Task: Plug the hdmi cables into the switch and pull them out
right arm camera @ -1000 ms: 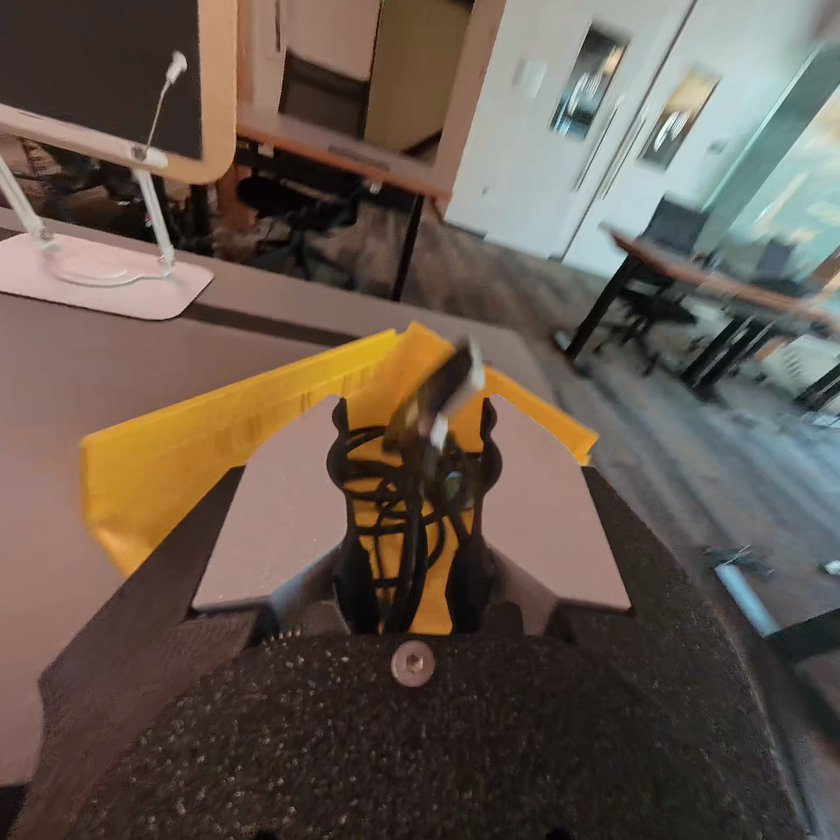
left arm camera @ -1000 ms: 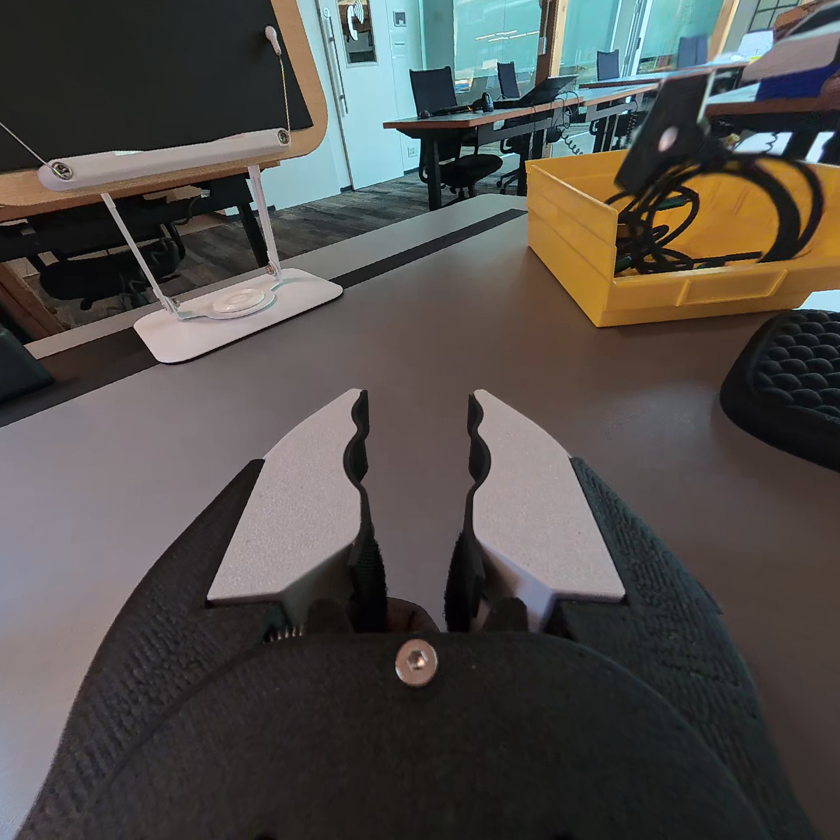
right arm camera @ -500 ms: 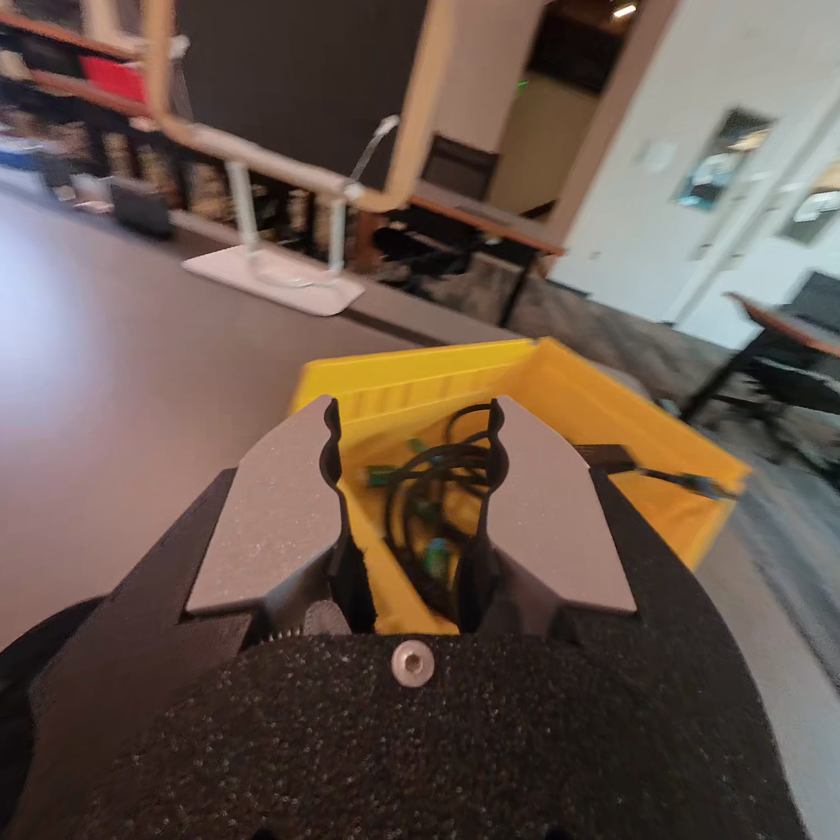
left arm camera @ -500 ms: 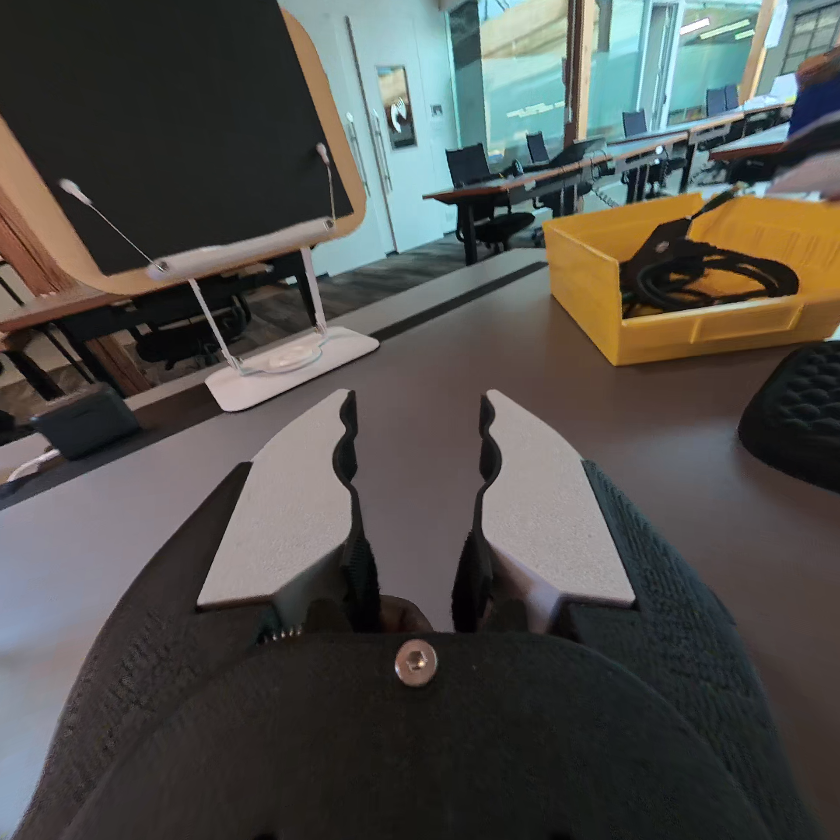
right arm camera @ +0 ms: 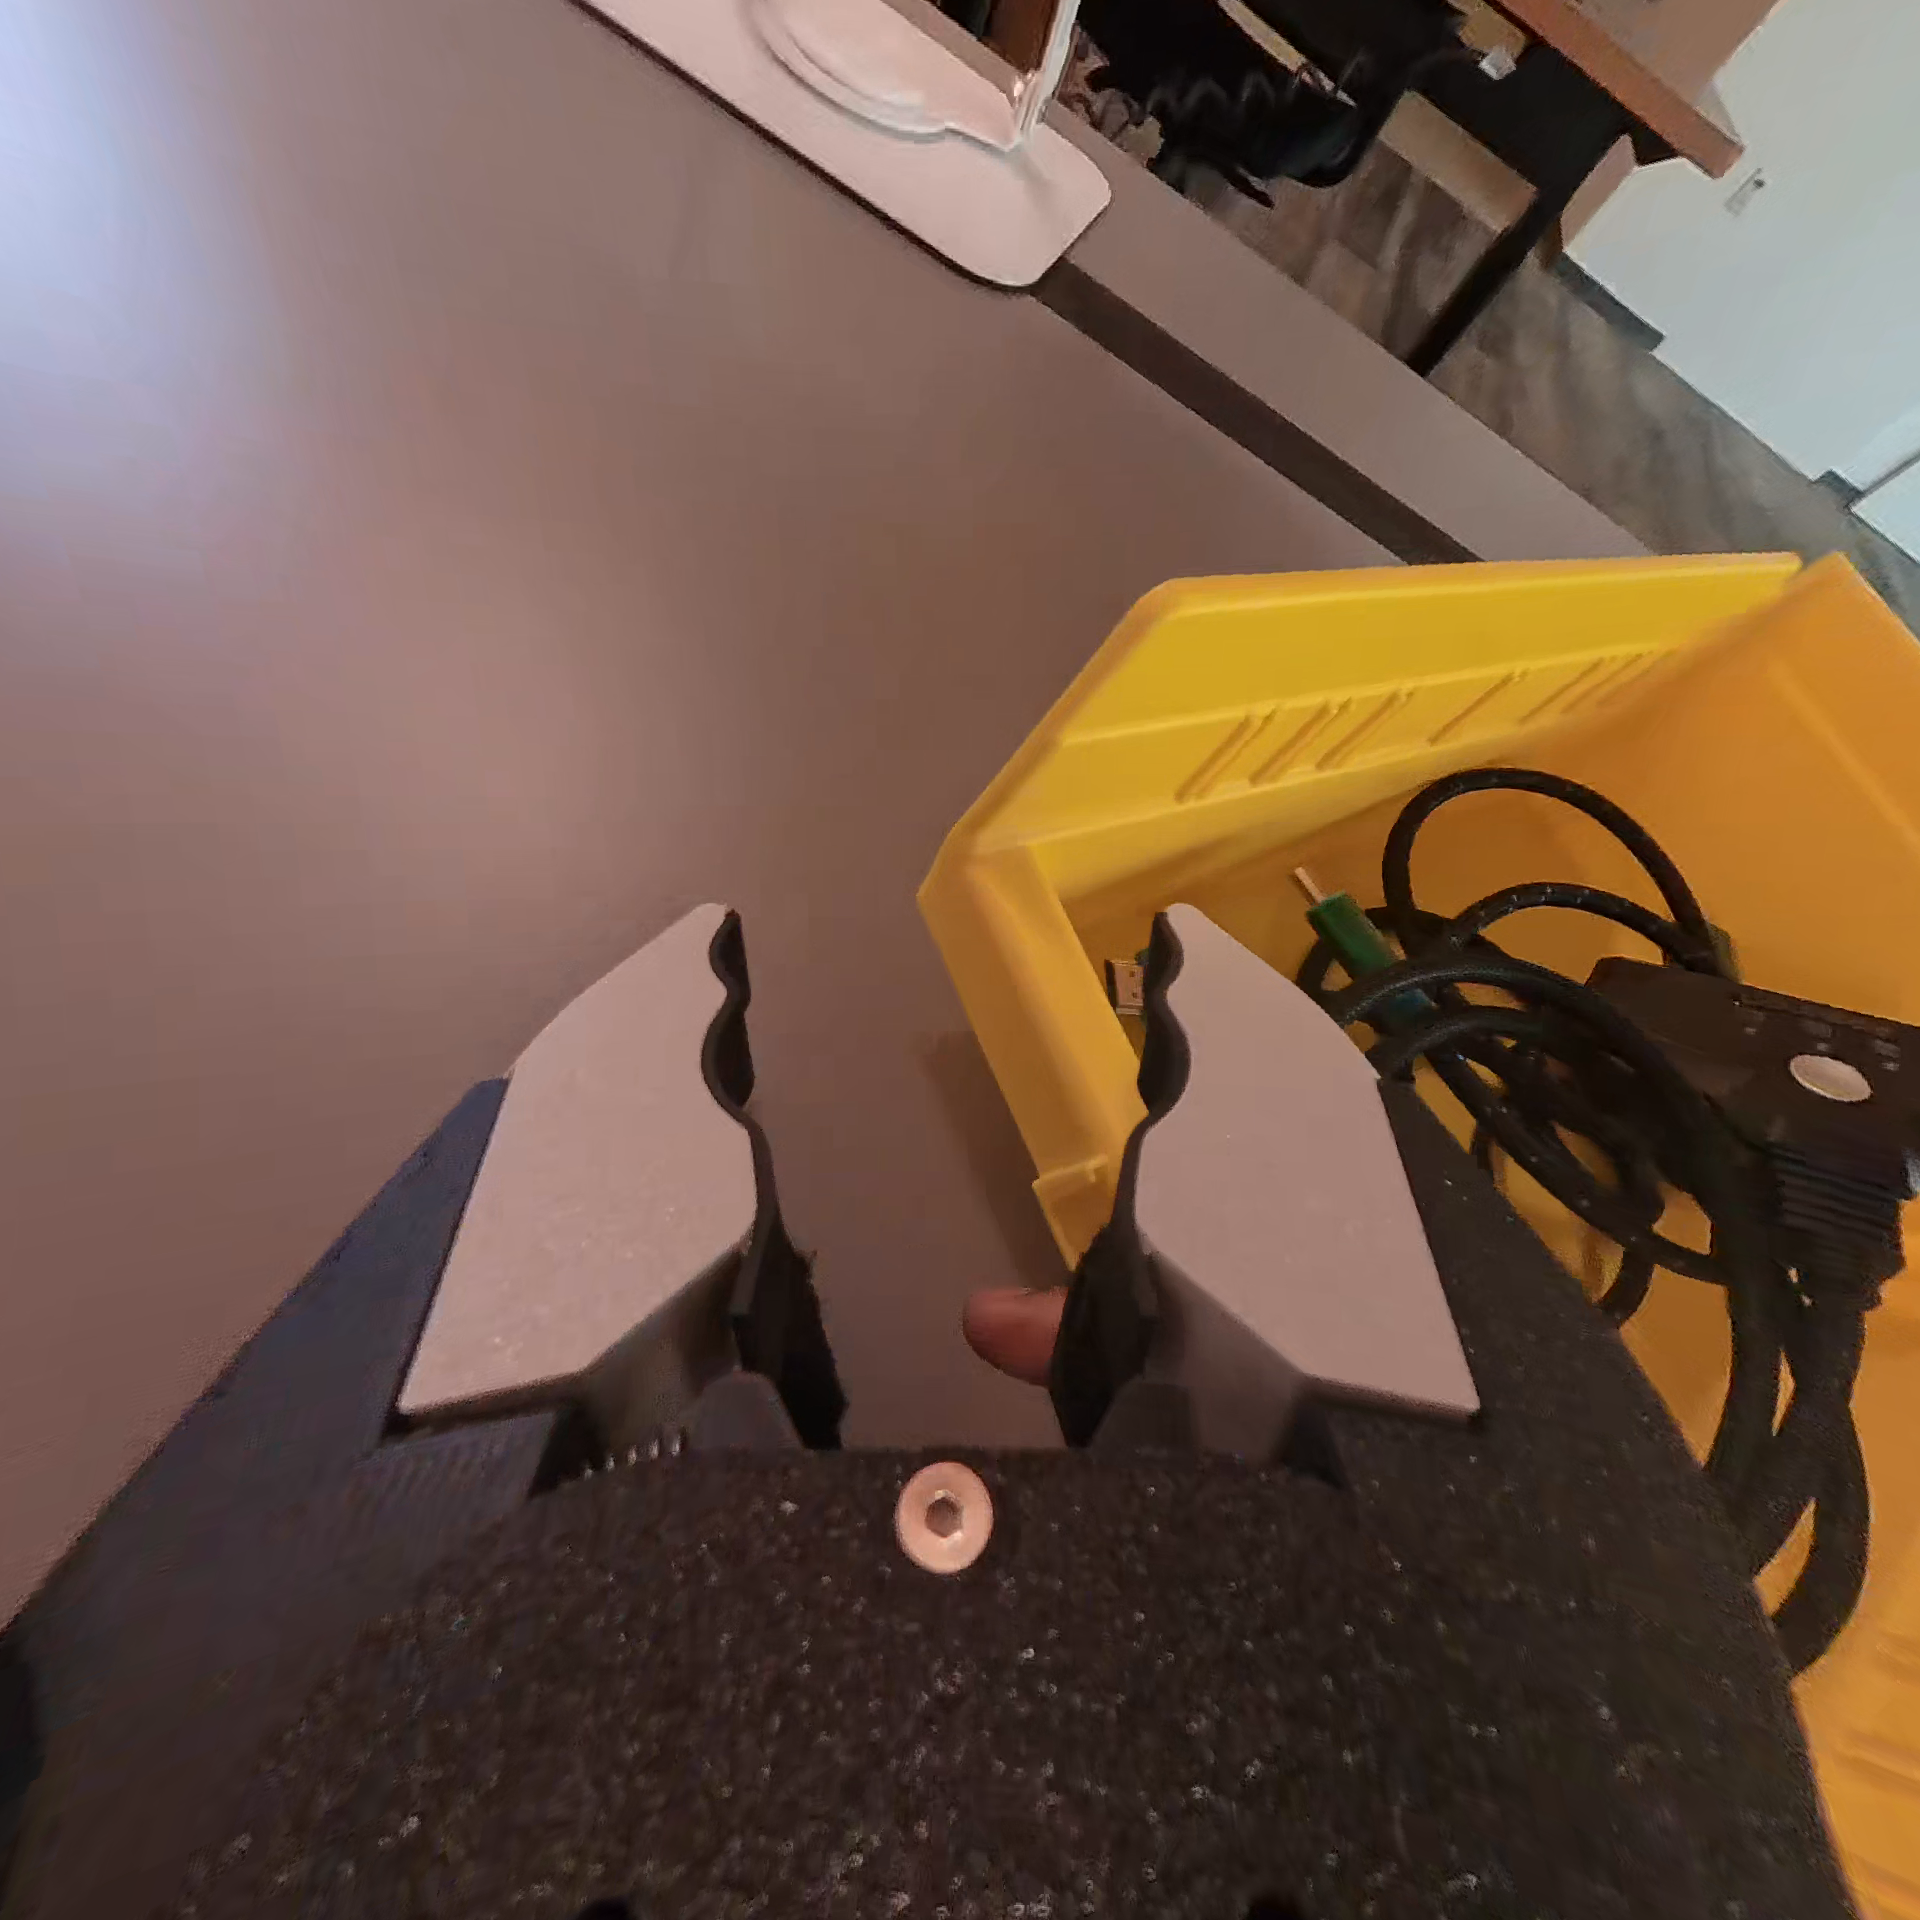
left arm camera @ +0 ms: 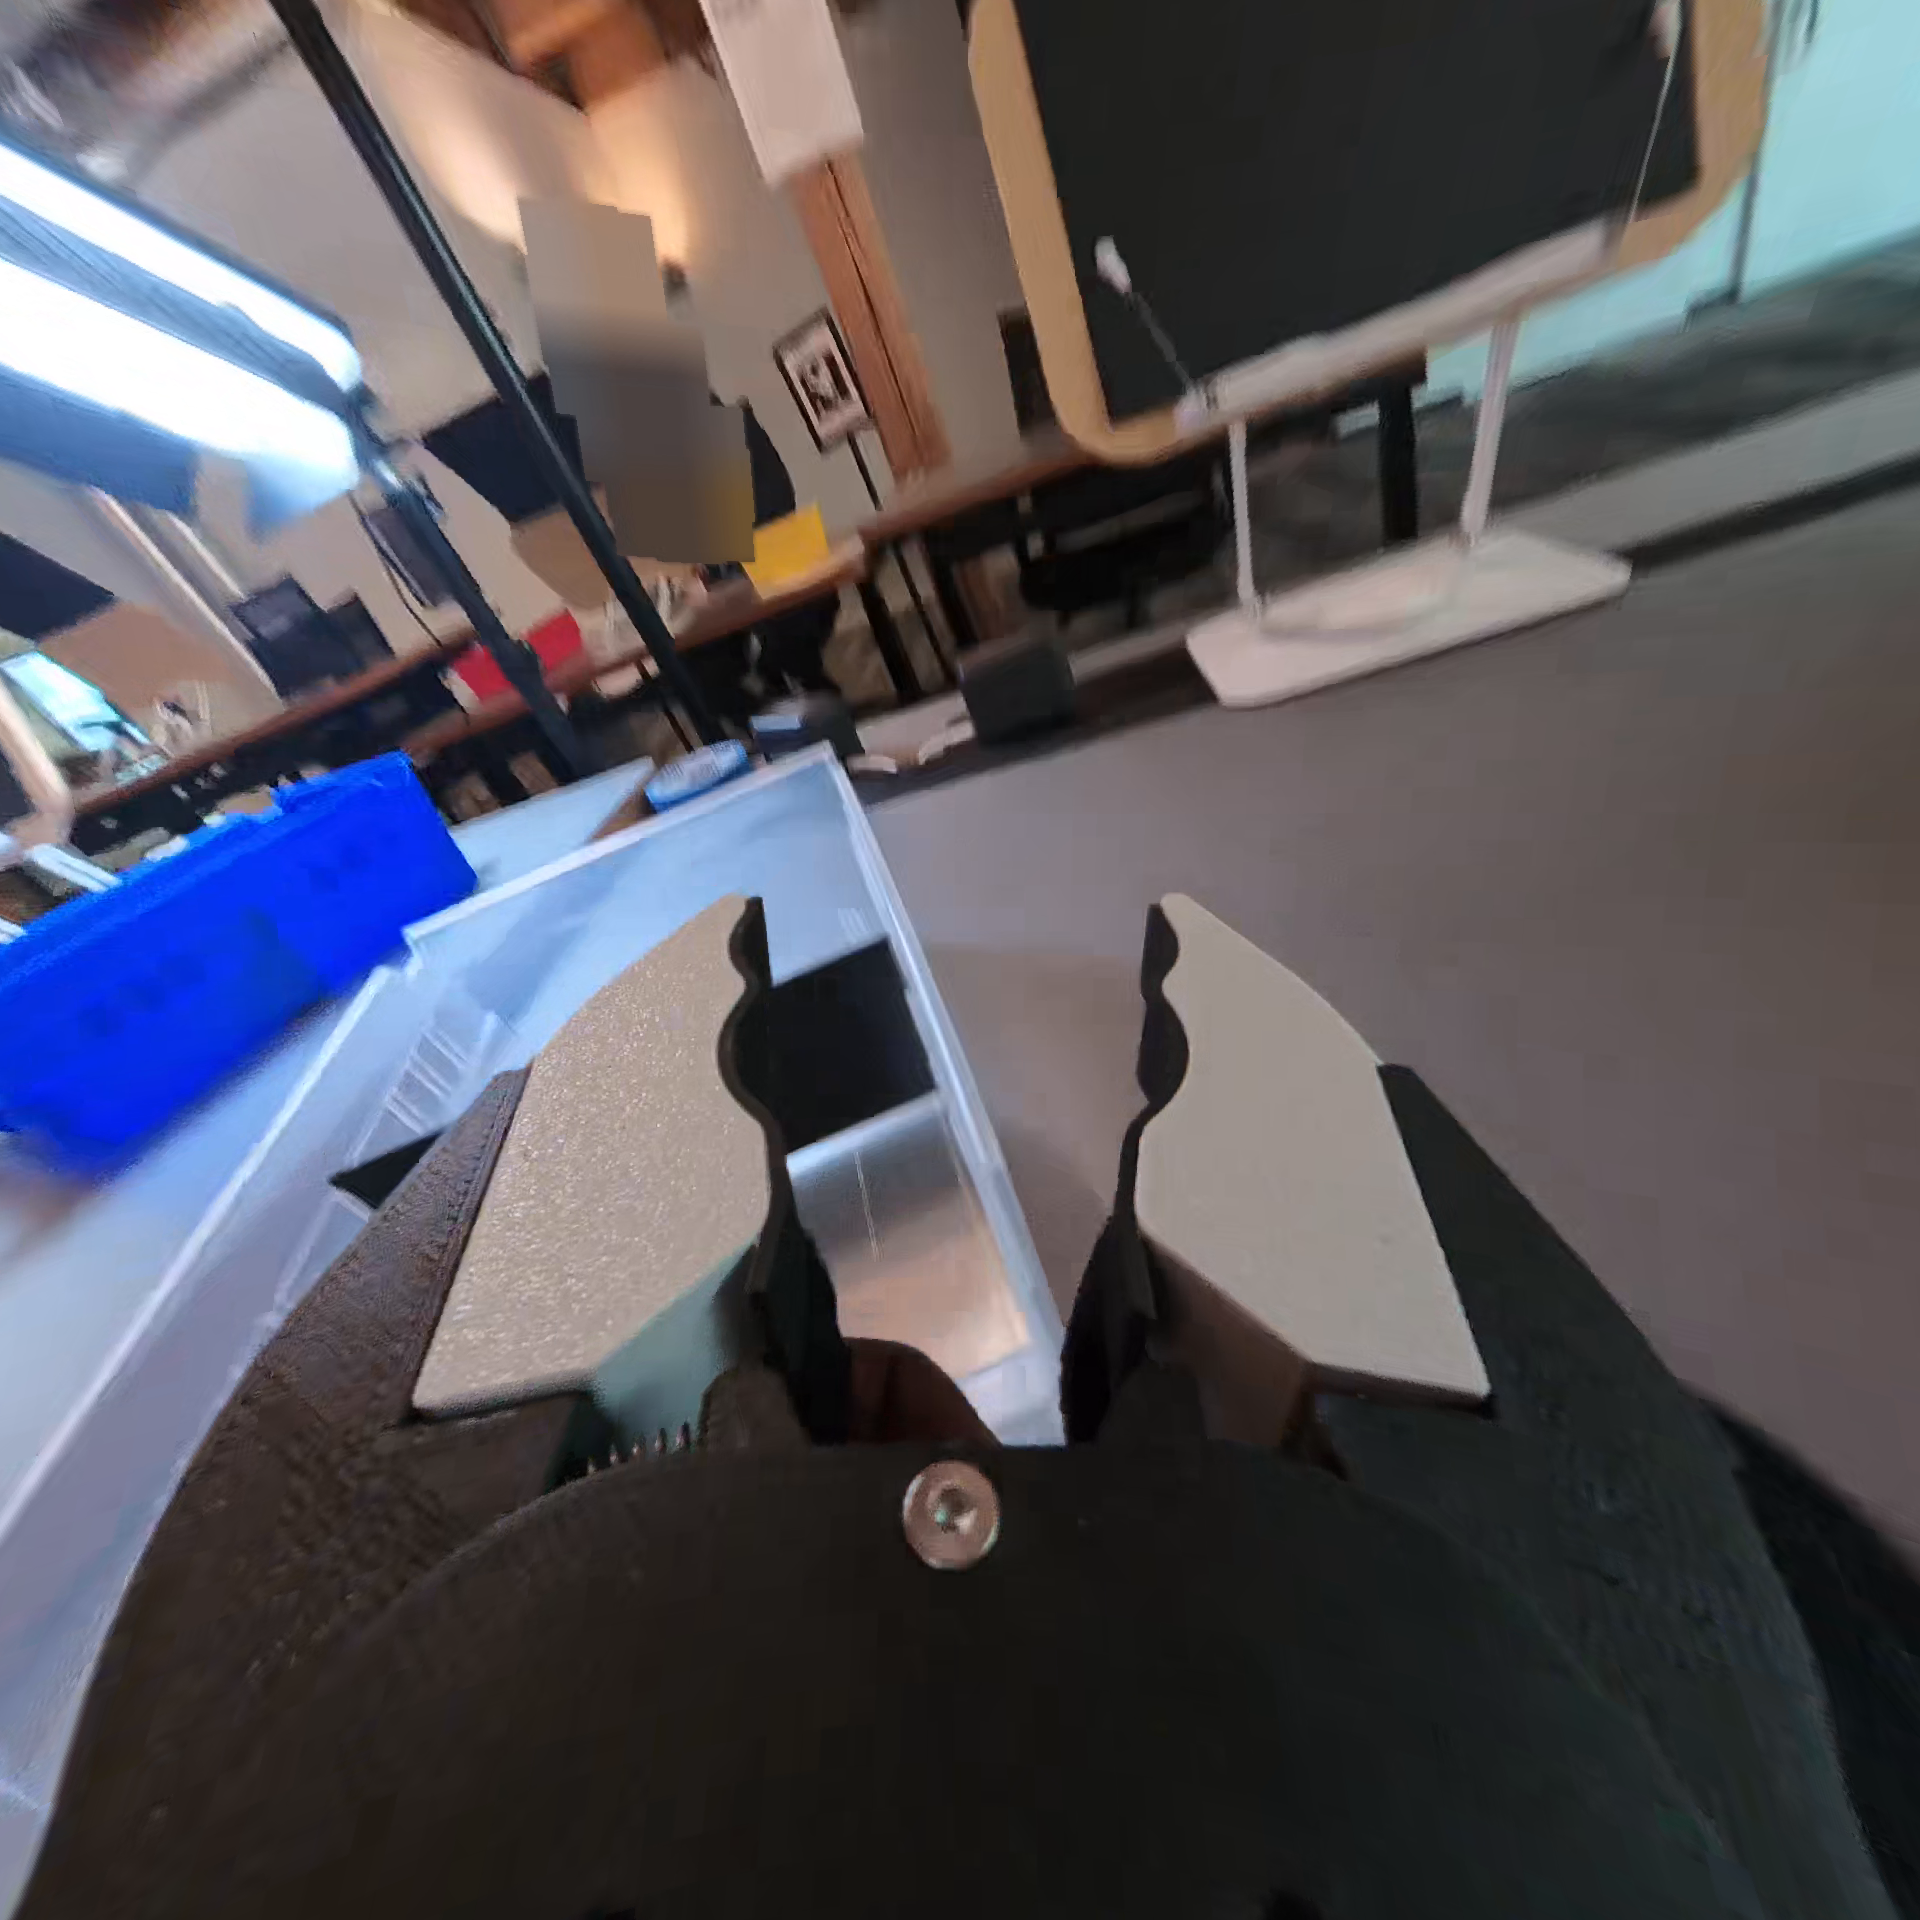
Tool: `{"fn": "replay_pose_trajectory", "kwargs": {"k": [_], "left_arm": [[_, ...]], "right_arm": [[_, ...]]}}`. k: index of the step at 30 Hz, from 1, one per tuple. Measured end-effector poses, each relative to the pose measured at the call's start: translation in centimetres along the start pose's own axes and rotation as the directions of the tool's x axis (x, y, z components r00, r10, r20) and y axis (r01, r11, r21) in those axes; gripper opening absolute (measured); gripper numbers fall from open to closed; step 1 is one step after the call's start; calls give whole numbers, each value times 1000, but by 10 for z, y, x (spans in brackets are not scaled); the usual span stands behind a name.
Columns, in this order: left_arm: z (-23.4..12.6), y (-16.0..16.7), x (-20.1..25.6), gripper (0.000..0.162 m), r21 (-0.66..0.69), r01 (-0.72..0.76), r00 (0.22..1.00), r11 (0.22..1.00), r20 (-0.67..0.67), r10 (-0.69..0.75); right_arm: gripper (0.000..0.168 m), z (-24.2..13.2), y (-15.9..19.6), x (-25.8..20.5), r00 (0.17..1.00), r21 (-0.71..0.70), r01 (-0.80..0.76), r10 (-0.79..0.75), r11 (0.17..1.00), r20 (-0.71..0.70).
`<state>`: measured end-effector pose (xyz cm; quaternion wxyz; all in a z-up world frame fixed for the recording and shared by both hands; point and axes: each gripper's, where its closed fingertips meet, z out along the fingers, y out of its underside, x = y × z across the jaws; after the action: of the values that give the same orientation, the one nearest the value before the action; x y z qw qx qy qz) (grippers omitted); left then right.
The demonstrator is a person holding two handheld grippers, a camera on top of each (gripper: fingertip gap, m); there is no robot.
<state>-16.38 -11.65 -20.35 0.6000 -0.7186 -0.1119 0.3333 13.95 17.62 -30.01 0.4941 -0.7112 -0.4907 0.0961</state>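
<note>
In the right wrist view a yellow bin (right arm camera: 1351, 665) holds black HDMI cables (right arm camera: 1558, 1049) with a green plug (right arm camera: 1351, 935) and the black switch (right arm camera: 1787, 1081), which has a round silver button. My right gripper (right arm camera: 945, 945) is open and empty, over the table by the bin's left corner. In the left wrist view my left gripper (left arm camera: 951, 925) is open and empty, over the right wall of a clear plastic bin (left arm camera: 914, 987). A black flat item (left arm camera: 842, 1039) lies in that clear bin.
A blue bin (left arm camera: 208, 956) stands left of the clear bin. A white stand base (left arm camera: 1413, 613) carries a dark board at the table's far side; it also shows in the right wrist view (right arm camera: 914, 156). A fingertip (right arm camera: 1008, 1330) shows between the right gripper's jaws.
The right gripper let go of the switch and cables into the yellow bin and swung left and down. The left gripper turned left, from the yellow bin towards the clear and blue bins, and opened wider.
</note>
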Motion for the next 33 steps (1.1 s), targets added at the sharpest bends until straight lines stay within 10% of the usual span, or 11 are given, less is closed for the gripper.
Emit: {"fn": "replay_pose_trajectory", "kwargs": {"k": [5, 12, 33], "left_arm": [[15, 57, 23, 53, -228, 9, 985, 974, -167, -48], [26, 59, 26, 28, -220, -54, 986, 974, -164, 18], [54, 57, 26, 11, -148, -155, 980, 977, -151, 133]], "right_arm": [[69, 17, -4, 2, 997, -84, 74, -74, 994, 12], [41, 34, -7, 18, 972, -158, 220, -230, 963, -47], [36, -31, 16, -12, 839, 301, 354, -443, 886, 317]]}}
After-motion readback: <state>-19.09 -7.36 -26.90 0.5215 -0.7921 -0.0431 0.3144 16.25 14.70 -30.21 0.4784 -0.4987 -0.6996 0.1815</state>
